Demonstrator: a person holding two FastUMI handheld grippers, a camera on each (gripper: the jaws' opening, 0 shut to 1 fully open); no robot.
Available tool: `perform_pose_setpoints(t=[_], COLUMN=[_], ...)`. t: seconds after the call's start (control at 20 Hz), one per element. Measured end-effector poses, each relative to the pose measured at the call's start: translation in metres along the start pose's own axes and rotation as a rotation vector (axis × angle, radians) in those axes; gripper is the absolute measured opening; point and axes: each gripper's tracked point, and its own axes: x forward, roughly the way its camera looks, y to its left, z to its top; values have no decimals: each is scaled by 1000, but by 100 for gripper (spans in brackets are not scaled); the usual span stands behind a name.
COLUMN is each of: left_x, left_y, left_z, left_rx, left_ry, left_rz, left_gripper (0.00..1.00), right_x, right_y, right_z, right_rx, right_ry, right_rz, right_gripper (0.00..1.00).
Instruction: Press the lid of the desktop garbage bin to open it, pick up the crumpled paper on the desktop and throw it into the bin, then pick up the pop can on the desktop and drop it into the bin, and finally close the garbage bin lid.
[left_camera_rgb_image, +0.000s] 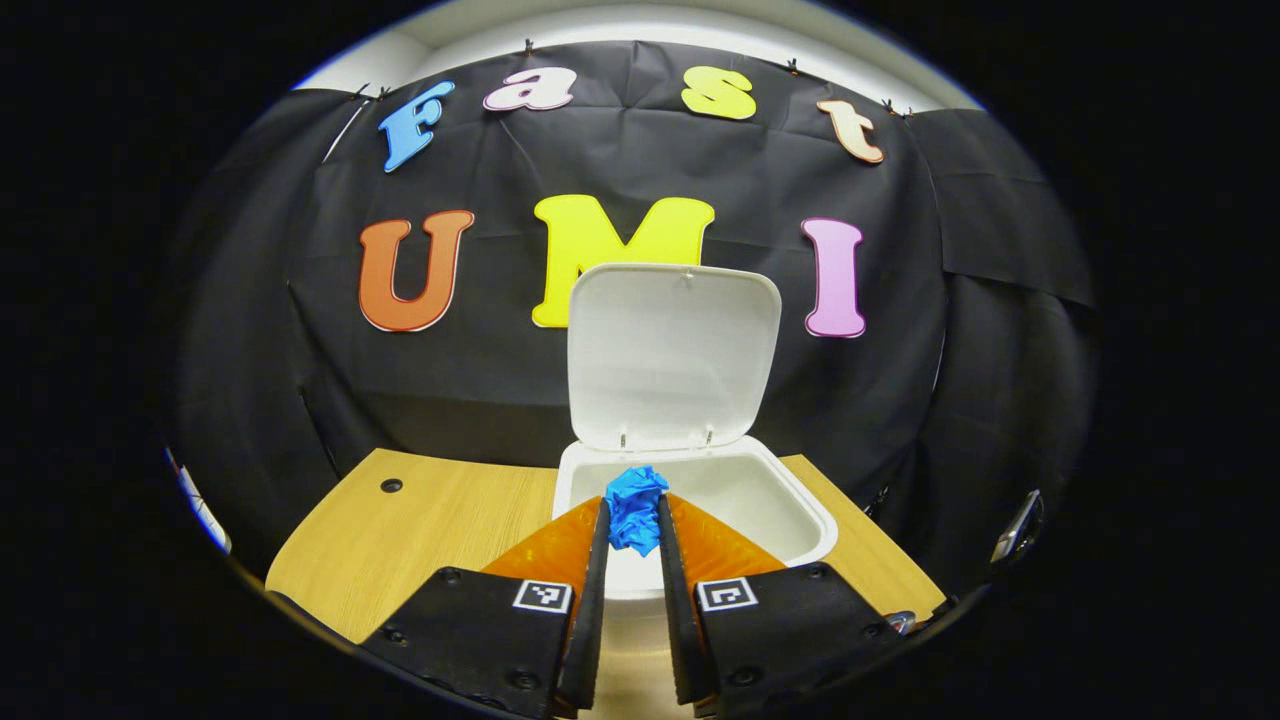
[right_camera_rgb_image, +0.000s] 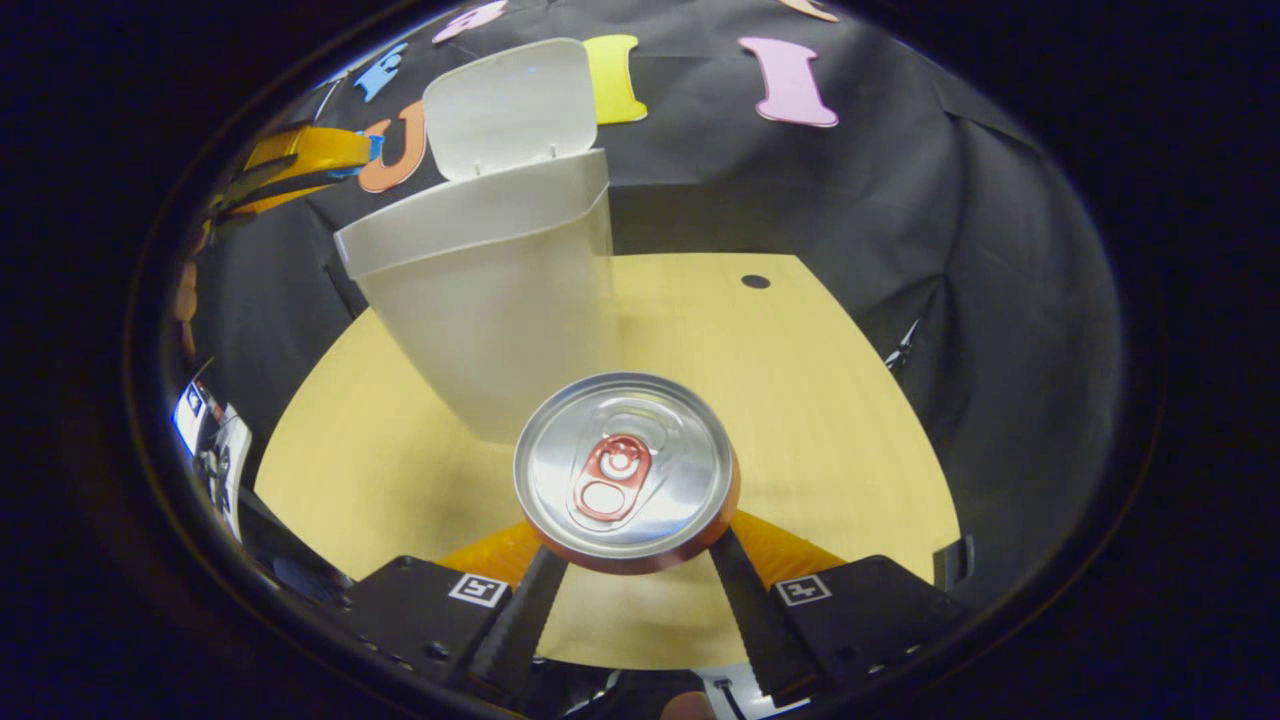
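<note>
Left gripper (left_camera_rgb_image: 634, 520) pinches crumpled blue paper (left_camera_rgb_image: 636, 508) over the open bin (left_camera_rgb_image: 800, 505); right gripper (right_camera_rgb_image: 628, 545) clamps the pop can (right_camera_rgb_image: 625, 470).

Your work surface is a light wood-grain desktop (right_camera_rgb_image: 800, 400) with a small dark round hole (right_camera_rgb_image: 755, 282) near the far edge. The white garbage bin (right_camera_rgb_image: 500, 320) stands directly on it toward the back, lid (right_camera_rgb_image: 510, 105) hinged up. The pop can (right_camera_rgb_image: 625, 470) sits upright just in front of the bin, apart from it.
</note>
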Motion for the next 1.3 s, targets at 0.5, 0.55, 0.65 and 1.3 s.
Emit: perform_pose_setpoints(t=[0.5, 0.55, 0.65, 1.3], left_x=[41, 43, 45, 20], left_y=[-13, -13, -11, 19], left_z=[-13, -16, -16, -8], left_rx=[-37, -30, -19, -24], left_ry=[57, 67, 70, 34], left_rz=[19, 22, 34, 80], left_gripper=[37, 43, 53, 100], right_x=[-13, -13, -12, -22], right_y=[-30, -31, -31, -18], right_z=[19, 18, 20, 74], right_rx=[41, 52, 63, 11], right_ry=[-5, -1, 2, -42], right_rz=[-24, -22, -18, -21], right_gripper=[81, 81, 81, 81])
